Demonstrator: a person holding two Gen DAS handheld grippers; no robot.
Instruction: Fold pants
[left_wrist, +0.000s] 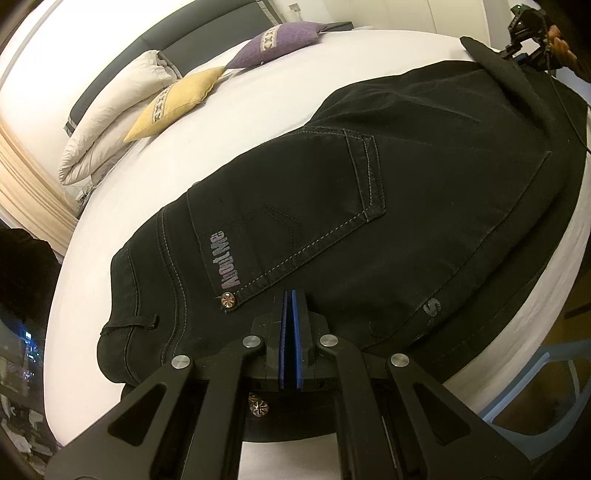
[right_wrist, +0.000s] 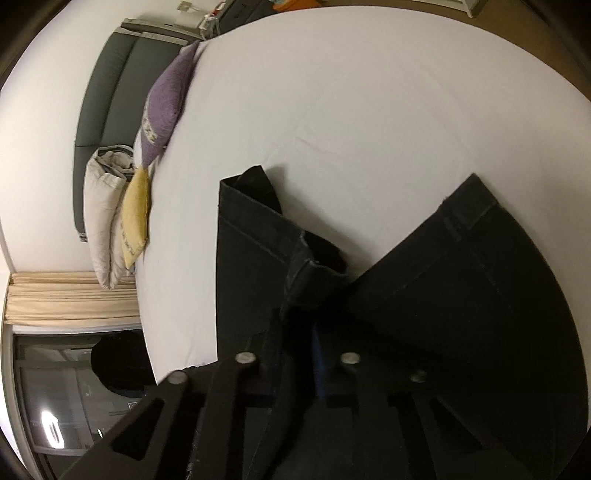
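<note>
The black pants (left_wrist: 369, 221) lie spread on the white bed (left_wrist: 295, 85), waistband end toward the left gripper (left_wrist: 291, 306) and legs running away toward the right gripper (left_wrist: 532, 40) at the far end. The left gripper hangs just over the pants beside the back pocket (left_wrist: 295, 221) and its rivet (left_wrist: 228, 300); its blue pads (left_wrist: 297, 332) are pressed together, and the view does not settle whether any cloth is caught between them. From the right wrist view, the right gripper (right_wrist: 314, 332) is pinching a leg hem: dark cloth folds over and hides the fingertips, with one hem (right_wrist: 255, 206) raised ahead of it and the other leg (right_wrist: 480, 277) fanning out to its right on the bed. Beyond the pants, at the head of the bed, sit a yellow cushion (left_wrist: 177, 99), a purple cushion (left_wrist: 277, 44) and a white pillow (left_wrist: 110, 110) against the grey headboard (right_wrist: 107, 110).
</note>
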